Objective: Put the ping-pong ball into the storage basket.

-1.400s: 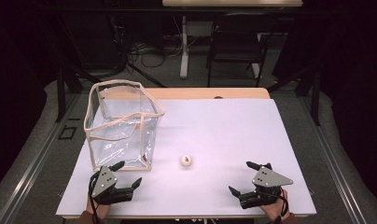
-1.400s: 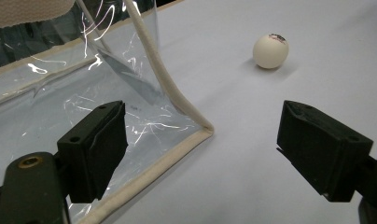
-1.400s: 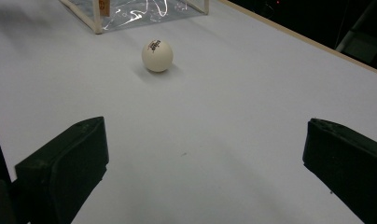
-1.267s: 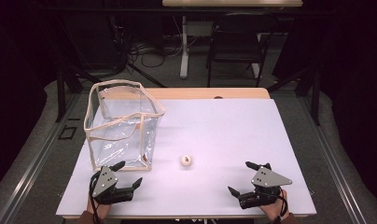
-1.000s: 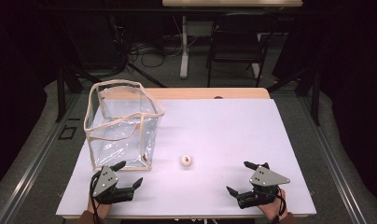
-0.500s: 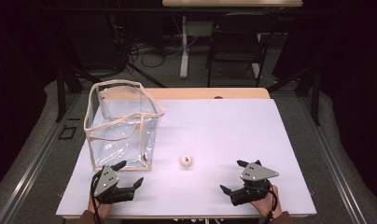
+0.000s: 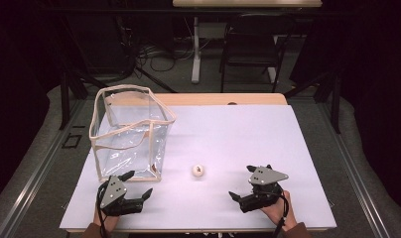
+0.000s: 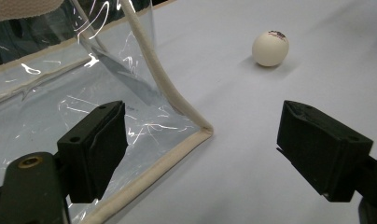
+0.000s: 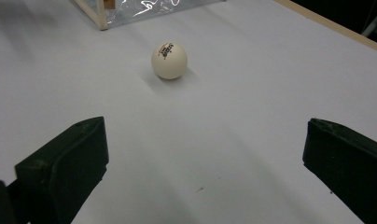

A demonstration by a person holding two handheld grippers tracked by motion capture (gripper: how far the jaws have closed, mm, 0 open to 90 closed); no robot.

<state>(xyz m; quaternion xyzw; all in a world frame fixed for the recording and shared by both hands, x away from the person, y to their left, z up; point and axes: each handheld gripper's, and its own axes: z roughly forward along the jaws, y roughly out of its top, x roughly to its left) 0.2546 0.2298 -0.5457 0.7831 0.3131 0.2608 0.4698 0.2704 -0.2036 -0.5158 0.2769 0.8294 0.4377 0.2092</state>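
High view: clear bag [image 7: 130, 133] stands beside ball [image 7: 198, 170].

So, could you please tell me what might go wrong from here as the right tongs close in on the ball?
1. The ball lies loose on the smooth table; a touch from one jaw of the open right tongs would likely send it rolling.
2. The open left tongs straddle the corner of the clear bag; any movement could push it or dent its soft wall.
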